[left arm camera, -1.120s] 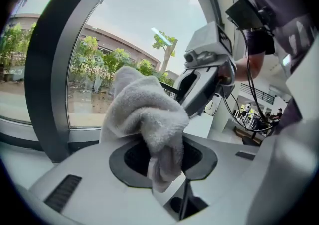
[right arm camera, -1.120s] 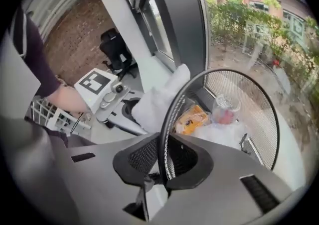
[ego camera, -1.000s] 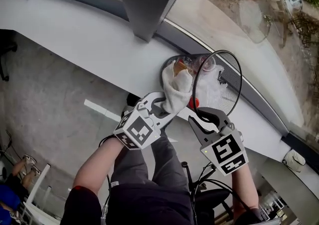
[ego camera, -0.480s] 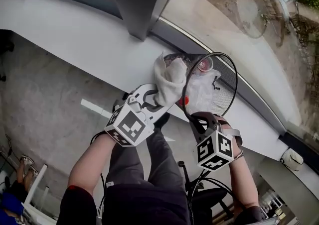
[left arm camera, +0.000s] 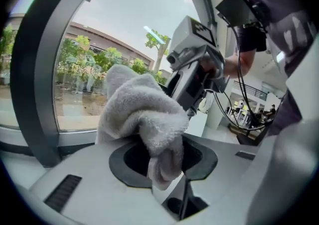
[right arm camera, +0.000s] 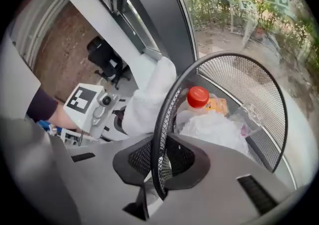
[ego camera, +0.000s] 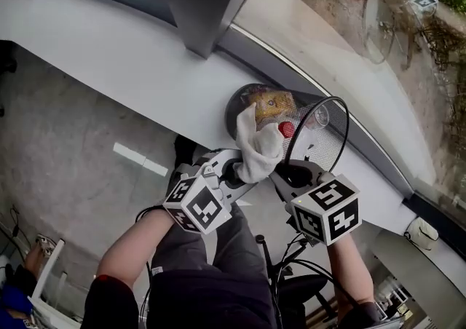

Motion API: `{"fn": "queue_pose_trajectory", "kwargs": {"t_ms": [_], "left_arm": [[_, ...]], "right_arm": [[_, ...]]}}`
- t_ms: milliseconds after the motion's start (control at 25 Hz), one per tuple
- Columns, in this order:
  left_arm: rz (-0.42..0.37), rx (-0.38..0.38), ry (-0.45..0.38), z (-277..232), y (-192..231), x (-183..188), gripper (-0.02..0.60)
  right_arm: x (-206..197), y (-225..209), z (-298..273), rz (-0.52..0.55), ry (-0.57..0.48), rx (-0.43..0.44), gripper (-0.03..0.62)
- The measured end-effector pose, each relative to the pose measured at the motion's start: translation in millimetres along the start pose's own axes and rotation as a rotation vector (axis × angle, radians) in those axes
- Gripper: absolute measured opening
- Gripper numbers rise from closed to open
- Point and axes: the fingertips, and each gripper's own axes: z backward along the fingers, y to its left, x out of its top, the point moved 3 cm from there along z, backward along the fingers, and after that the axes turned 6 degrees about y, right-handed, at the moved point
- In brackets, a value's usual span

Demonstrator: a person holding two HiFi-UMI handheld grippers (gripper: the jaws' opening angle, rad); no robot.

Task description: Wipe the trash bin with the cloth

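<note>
The black wire-mesh trash bin (ego camera: pixel 325 147) stood tipped by the white window ledge (ego camera: pixel 124 58), its mouth toward the person and a red-capped bottle (ego camera: pixel 287 129) inside. The right gripper (ego camera: pixel 295 173) pinched its rim, the jaws having just eased slightly wider with the rim between them. The left gripper (ego camera: pixel 234 172) was clamped on the white terry cloth (ego camera: pixel 259 147), which lay against the bin's outer side.

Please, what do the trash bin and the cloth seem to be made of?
The trash bin looks like black metal wire mesh, matte: fine see-through holes, thin solid rim. The cloth looks like off-white cotton terry, though the fibre is uncertain: fuzzy surface, thick soft folds.
</note>
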Motion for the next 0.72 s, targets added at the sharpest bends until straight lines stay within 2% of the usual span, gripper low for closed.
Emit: {"fn": "queue_pose_trajectory", "kwargs": {"t_ms": [80,160,200,280,320,440,480,520,560,600,720], "left_arm": [[0.023,0.031,-0.012,-1,9,-1,0.114],[0.031,0.045,-0.024,0,18,1,0.114],[0.033,0.051,-0.028,0,22,2,0.114],[0.027,0.073,-0.030,0,30,6,0.114],[0.025,0.086,-0.029,1,35,8,0.114],[0.014,0.095,-0.024,2,43,12,0.114],[0.004,0.089,-0.018,1,43,13,0.114],[-0.002,0.085,-0.012,0,43,15,0.114],[0.000,0.088,-0.010,0,44,17,0.114],[0.008,0.098,-0.013,0,47,19,0.114],[0.015,0.091,-0.027,-1,49,26,0.114]], "right_arm": [[9,0,0,0.014,-0.020,0.012,0.038],[14,1,2,0.100,-0.046,-0.021,0.037],[14,0,5,0.161,-0.055,-0.058,0.038],[2,-7,15,0.297,-0.039,-0.152,0.111],[-9,-14,19,0.368,-0.012,-0.207,0.122],[-44,-45,15,0.609,0.129,-0.399,0.132],[-50,-51,10,0.684,0.180,-0.435,0.127],[-55,-53,5,0.729,0.219,-0.428,0.095],[-58,-49,1,0.738,0.235,-0.379,0.060],[-58,-40,-3,0.717,0.224,-0.314,0.021],[-53,-19,-7,0.565,0.132,-0.196,0.011]]}}
